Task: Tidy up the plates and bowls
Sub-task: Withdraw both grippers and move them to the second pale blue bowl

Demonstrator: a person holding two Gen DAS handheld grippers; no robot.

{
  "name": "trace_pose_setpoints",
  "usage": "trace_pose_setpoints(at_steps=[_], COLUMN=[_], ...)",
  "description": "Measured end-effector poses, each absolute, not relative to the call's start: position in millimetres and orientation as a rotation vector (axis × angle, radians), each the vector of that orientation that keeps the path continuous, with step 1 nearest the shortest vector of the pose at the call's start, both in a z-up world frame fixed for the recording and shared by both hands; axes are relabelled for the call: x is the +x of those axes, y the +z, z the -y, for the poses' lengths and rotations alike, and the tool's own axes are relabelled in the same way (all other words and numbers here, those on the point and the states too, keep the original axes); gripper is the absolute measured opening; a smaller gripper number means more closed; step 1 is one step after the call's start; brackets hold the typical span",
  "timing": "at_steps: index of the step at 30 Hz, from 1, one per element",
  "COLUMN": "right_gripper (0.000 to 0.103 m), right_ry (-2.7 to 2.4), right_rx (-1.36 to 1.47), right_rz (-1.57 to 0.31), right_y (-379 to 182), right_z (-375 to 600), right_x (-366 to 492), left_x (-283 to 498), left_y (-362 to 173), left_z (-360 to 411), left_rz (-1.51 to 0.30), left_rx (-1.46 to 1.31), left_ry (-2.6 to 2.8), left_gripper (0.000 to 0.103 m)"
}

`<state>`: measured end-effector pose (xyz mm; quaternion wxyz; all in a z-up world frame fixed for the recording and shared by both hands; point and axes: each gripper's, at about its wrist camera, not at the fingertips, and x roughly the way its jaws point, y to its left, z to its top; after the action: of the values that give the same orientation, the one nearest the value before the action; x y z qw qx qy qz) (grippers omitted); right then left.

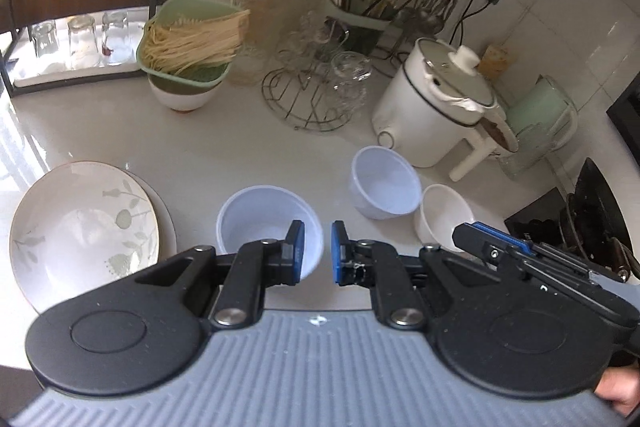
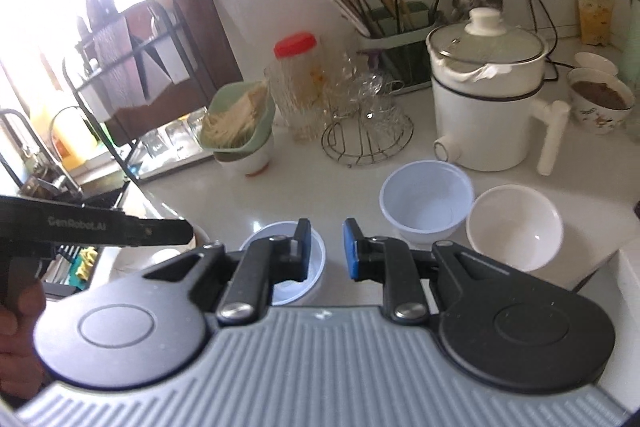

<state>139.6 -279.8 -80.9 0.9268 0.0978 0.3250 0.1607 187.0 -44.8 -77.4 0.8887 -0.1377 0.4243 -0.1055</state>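
Plates [image 1: 86, 223]: two of them stacked at the far left of the left wrist view, the top one leaf-patterned; the lower shows only as a sliver of rim on the right, and the near edge is hidden behind the gripper body.
Left gripper [image 1: 316, 253]: up over the counter [image 1: 224, 147], blue-padded jaws nearly together, only a narrow gap and nothing in it.
Nearest bowl [image 1: 256, 215]: pale blue-white, upright on the counter just behind the left finger [image 1: 297, 247], which covers its right rim; the near wall is cut off by the linkage.
Middle bowl [image 1: 386, 183]: same pale colour, tilted, touching or just beside the small white bowl [image 1: 442, 215] to its right. I cannot tell which.
Small white bowl: its near rim is hidden behind the right gripper [image 1: 464, 237], which juts in from the right edge.
Right gripper, own view [image 2: 328, 247]: jaws almost together, a slim gap, empty, nothing clamped.
Hand [image 2: 20, 331]: just a blurred slice at the left edge, on the other gripper's handle.
Pot [image 2: 486, 99]: white, glass-lidded, behind the bowls; contents unreadable through the lid.
Back of counter: noodle basket [image 1: 192, 39], red-lidded jar [image 1: 258, 11], wire rack of glasses [image 1: 320, 87], all soft in the fisheye.
Window side: blown out white, rack detail hard to make out.
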Motion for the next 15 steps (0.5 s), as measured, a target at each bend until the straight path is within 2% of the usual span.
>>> trace_pose_setpoints(at_steps=[15], right_gripper=[0.021], right_ry=[0.352], right_rx=[0.187], right_rz=[-0.638], right_y=[-70.5], right_z=[311.2], right_x=[92.8], left_x=[129.5], left_y=[-61.6], left_z=[81.0], left_rz=[-0.879], left_rx=[-0.297], left_ry=[-0.181], left_gripper=[0.015])
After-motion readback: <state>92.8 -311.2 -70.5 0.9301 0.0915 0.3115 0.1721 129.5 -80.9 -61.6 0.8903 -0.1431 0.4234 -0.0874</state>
